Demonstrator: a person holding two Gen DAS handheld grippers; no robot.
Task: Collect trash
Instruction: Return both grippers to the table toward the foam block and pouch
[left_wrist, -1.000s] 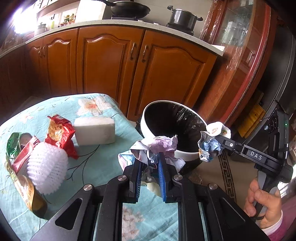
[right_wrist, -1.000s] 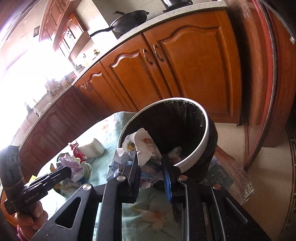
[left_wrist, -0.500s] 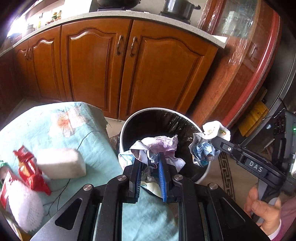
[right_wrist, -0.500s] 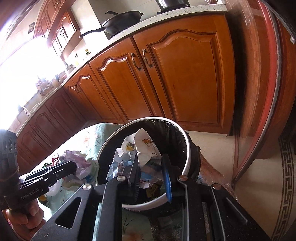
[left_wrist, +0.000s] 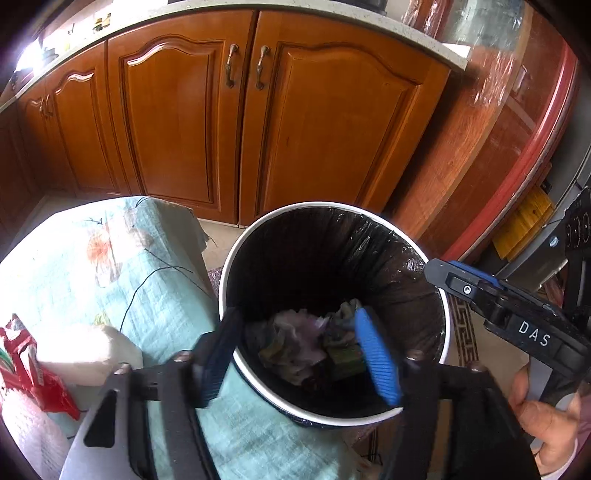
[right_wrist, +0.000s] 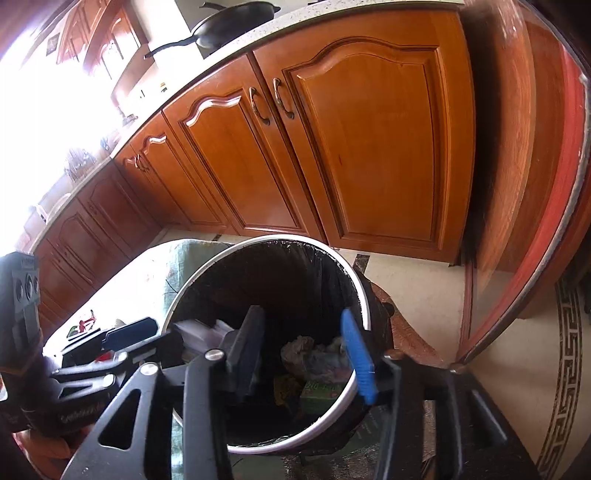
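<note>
Both grippers hang over the bin (left_wrist: 236, 254), white-rimmed, black-lined. Left gripper (left_wrist: 301, 360): jaws opening, nothing between the pads. Right gripper (right_wrist: 301, 350): jaws opening, likewise empty. Crumpled trash (left_wrist: 299, 339) lies at the bin's bottom, below both sets of fingers, clear of them. Red wrapper (left_wrist: 29, 373) sits on the table left of the bin.

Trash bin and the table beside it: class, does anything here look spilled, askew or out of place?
Nothing looks spilled. The trash bin stands upright with its black liner in place, and crumpled wrappers lie inside it. A red packet and a white block on the table are not yet collected.
</note>
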